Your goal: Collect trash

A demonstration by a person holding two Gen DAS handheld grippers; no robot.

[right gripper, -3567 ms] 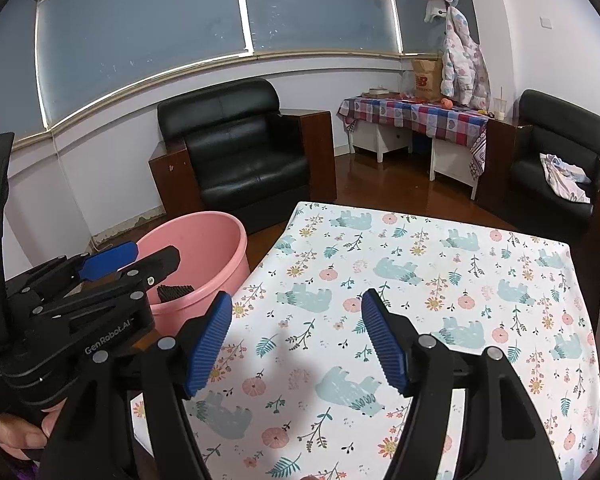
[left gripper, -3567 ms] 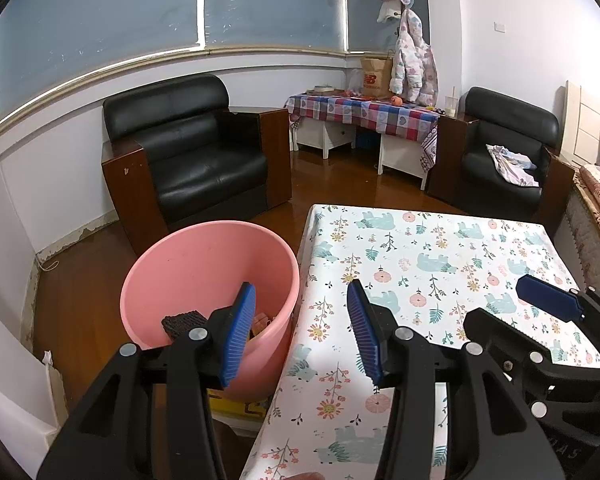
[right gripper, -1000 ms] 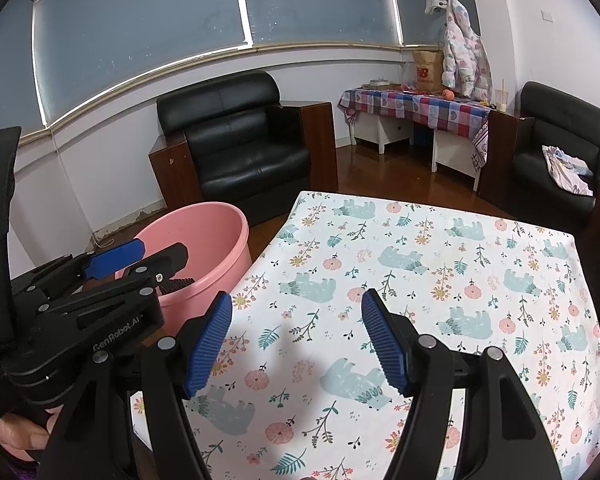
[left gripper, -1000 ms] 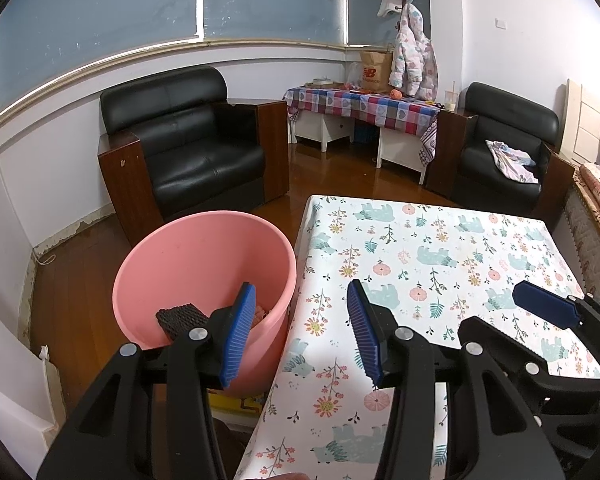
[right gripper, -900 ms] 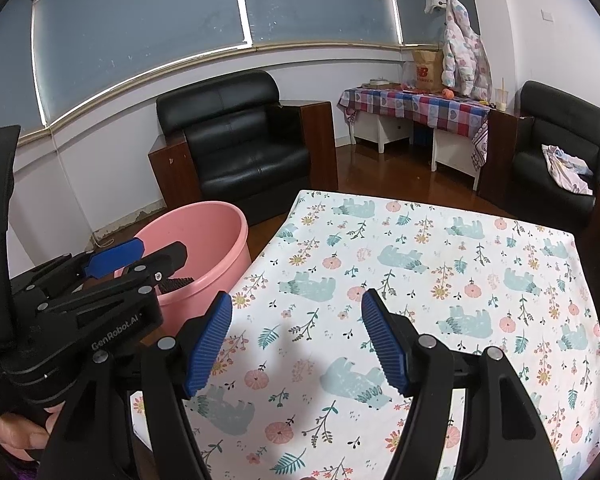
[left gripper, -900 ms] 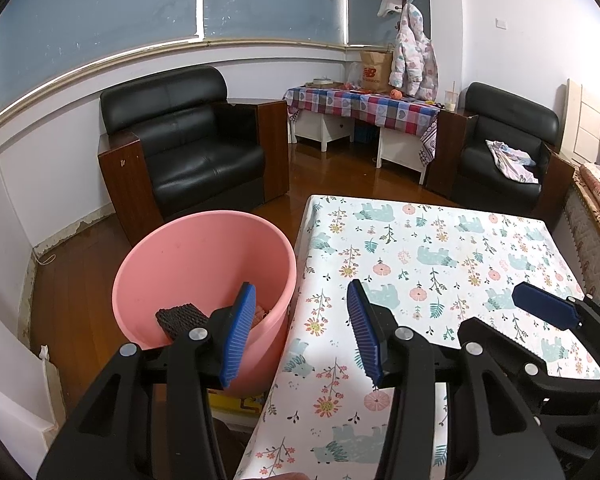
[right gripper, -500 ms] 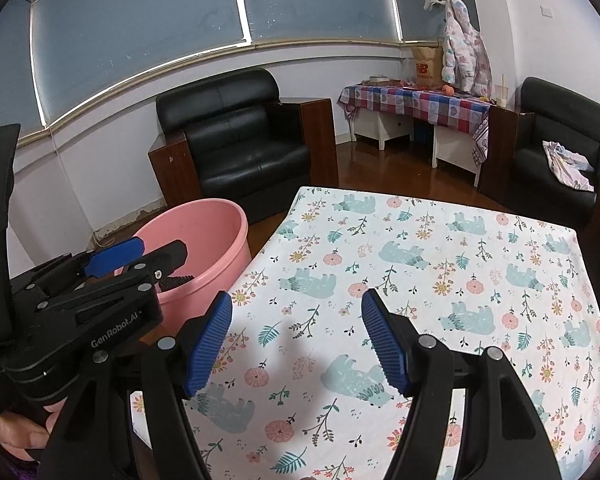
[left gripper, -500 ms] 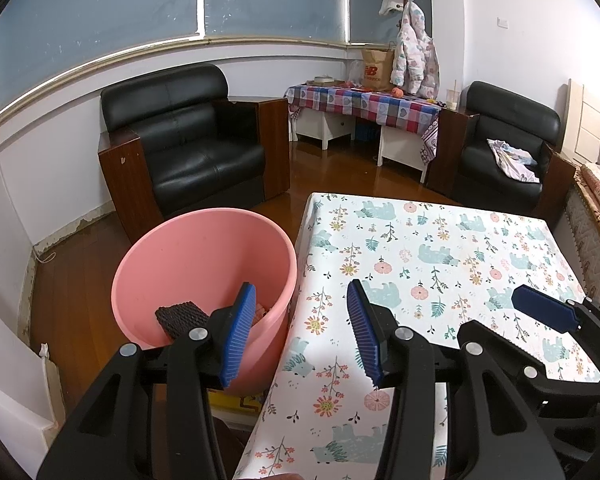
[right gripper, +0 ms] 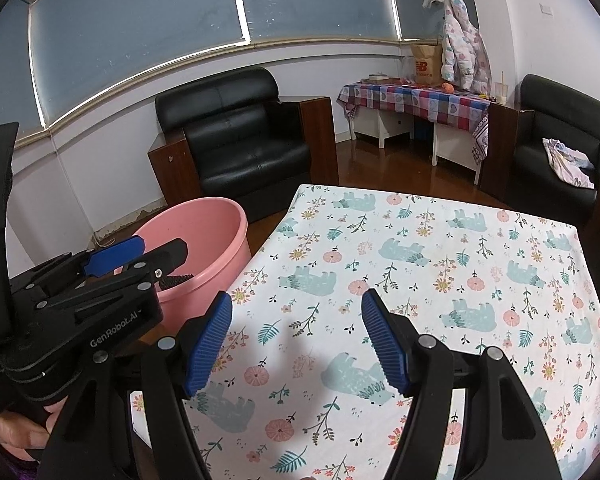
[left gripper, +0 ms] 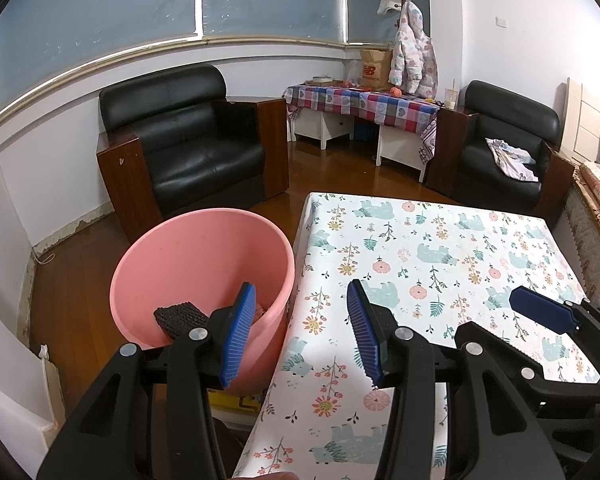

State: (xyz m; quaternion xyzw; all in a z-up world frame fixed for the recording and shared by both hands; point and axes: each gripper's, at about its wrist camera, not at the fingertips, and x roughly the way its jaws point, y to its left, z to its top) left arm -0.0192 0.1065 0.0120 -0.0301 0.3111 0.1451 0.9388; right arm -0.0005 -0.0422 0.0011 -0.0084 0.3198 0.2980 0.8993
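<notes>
Almost nothing has changed in the last moment. The left hand-held gripper (left gripper: 302, 328) hangs with its blue pads wide apart and nothing between them. The right hand-held gripper (right gripper: 296, 340) is just as wide open and just as empty. Both are holding still.

The round pink plastic bucket (left gripper: 204, 264) stands on the floor, ahead of the left hand-held gripper and a bit to its left side. A dark bumpy block of trash (left gripper: 178, 318) lies inside it, just past the left pad. The table with the bear and flower cloth (right gripper: 440, 280) stretches out ahead of the right hand-held gripper, and no trash shows on it. So the job looks finished, or nearly so.

Compared with the earliest pictures, the bucket and table sit a tiny bit lower in both views, and more of the dark block can be seen. The pads were open and empty then too.
</notes>
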